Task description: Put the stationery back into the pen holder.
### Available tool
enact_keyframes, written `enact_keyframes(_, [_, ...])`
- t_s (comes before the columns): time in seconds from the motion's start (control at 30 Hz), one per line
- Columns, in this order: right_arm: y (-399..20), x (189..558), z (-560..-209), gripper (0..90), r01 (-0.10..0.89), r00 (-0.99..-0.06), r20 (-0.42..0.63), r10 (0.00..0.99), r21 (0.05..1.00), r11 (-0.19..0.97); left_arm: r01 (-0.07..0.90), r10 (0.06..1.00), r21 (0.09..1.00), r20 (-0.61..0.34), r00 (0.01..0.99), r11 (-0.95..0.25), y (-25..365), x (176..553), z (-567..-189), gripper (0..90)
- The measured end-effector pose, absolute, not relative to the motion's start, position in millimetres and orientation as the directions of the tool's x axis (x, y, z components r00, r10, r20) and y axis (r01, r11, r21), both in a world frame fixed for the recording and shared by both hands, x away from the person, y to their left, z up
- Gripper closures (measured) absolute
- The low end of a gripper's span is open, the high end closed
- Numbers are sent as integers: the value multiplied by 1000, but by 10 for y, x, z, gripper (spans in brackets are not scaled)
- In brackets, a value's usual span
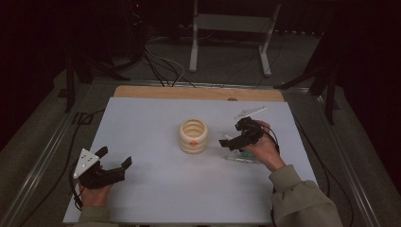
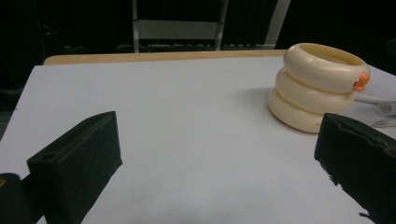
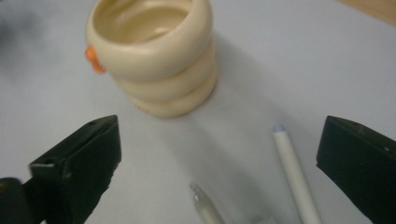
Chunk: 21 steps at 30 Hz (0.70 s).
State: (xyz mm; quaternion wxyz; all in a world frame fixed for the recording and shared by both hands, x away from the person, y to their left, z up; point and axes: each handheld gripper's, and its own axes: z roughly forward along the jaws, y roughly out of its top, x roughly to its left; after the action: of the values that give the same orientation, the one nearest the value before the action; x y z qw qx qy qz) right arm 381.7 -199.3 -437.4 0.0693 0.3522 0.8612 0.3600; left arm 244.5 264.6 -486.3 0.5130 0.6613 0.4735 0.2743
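From the high view, my left claw (image 1: 115, 158) sat wide apart and empty on the pale table (image 1: 156, 189), the cream ringed cup (image 1: 193, 135) well off beyond it. My right claw (image 1: 228, 140) hovered just beside the cup, over some pens (image 1: 239, 159). The room behind was dark, with a white stand (image 1: 231, 23) on grey floor.

In the left gripper view, the cup (image 2: 317, 86) stood ahead to the right, with an orange tab (image 2: 361, 81); I could read no writing.

In the right gripper view, my claw (image 3: 219, 154) gaped wide, holding nothing; a white pen (image 3: 295, 173) lay between its jaws, the cup (image 3: 152, 56) beyond.
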Motion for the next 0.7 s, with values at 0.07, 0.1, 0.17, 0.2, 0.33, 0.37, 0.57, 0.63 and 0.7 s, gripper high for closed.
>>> enact_keyframes(0.07, [-1998,3802,-4397,46,553,-751,136,646,665,503,347,908,938,-123,401,-27,2646,2446,-4865,10])
enact_keyframes(0.1, [-2001,3796,-4411,52,556,-752,139,645,660,506,346,907,938,-123,402,-26,2646,2446,-4865,10])
enact_keyframes(0.17, [-2003,3794,-4454,63,567,-747,134,651,640,519,345,907,938,-122,402,-26,2646,2445,-4864,10])
enact_keyframes(0.2, [-2005,3791,-4477,72,574,-745,138,652,631,522,346,907,938,-122,402,-28,2645,2445,-4864,10])
enact_keyframes(0.33, [-2012,3778,-4576,152,580,-750,129,648,600,551,346,907,938,-123,402,-26,2645,2447,-4865,10])
enact_keyframes(0.37, [-2014,3775,-4599,155,579,-754,128,644,593,560,347,908,937,-122,401,-27,2644,2448,-4866,10])
enact_keyframes(0.57, [-1972,3726,-4732,314,534,-798,67,598,537,652,347,907,937,-122,403,-28,2643,2448,-4866,10])
enact_keyframes(0.63, [-1952,3716,-4764,377,519,-815,64,577,525,675,347,907,938,-122,404,-28,2640,2449,-4866,10])
enact_keyframes(0.7, [-1932,3709,-4789,418,511,-822,59,566,516,688,347,907,937,-122,404,-28,2639,2449,-4867,10])
